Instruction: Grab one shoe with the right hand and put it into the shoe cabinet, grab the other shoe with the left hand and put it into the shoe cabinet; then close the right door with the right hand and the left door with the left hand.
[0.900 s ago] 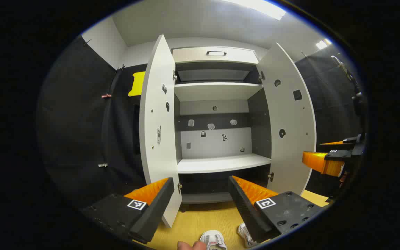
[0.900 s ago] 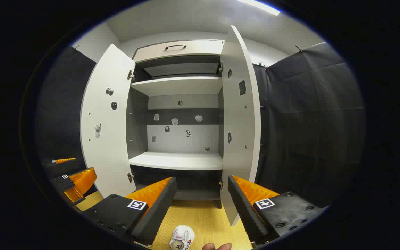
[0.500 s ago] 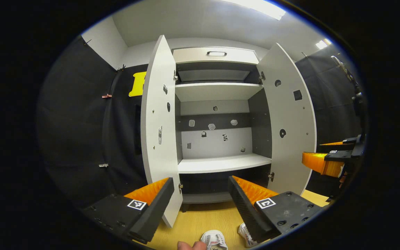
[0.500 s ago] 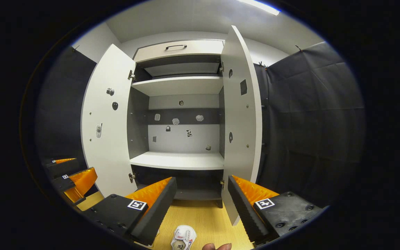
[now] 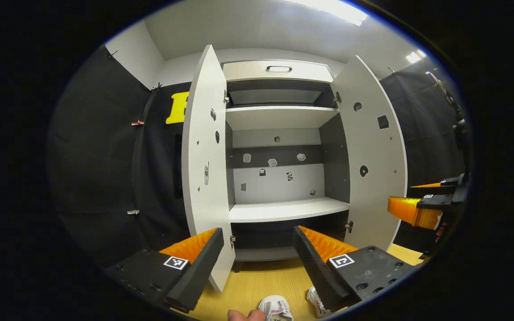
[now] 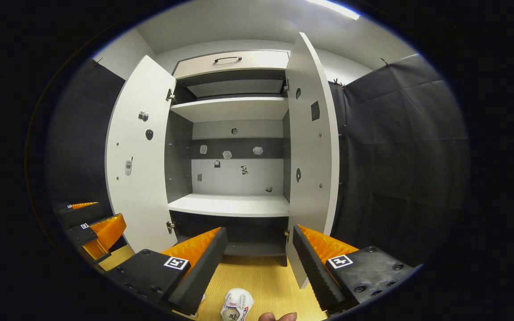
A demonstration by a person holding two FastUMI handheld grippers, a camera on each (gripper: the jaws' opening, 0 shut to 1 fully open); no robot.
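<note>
The white shoe cabinet point(image 5: 279, 209) point(image 6: 232, 205) stands in front of me with both doors swung wide. Its left door point(image 5: 205, 178) point(image 6: 138, 178) and right door point(image 5: 373, 178) point(image 6: 312, 178) show their inner faces. Two white shoes lie on the wooden floor below: one point(image 5: 275, 307) between my left gripper's fingers, the other point(image 5: 314, 299) half hidden behind the right finger. The right gripper view shows a white shoe point(image 6: 235, 305) low between its fingers. My left gripper point(image 5: 257, 263) and right gripper point(image 6: 259, 263) are both open and empty, held above the shoes.
Black cloth walls close in on both sides. The cabinet has a bare middle shelf, an upper shelf point(image 5: 279, 117) and a top drawer with a handle point(image 5: 278, 68). A fingertip point(image 5: 243, 315) shows at the bottom edge. The other gripper appears at the right edge point(image 5: 422, 205) and the left edge point(image 6: 89, 227).
Both views have drifted very slightly; the cabinet sits a touch to the right in each. Neither gripper has opened, shut or taken hold of anything.
</note>
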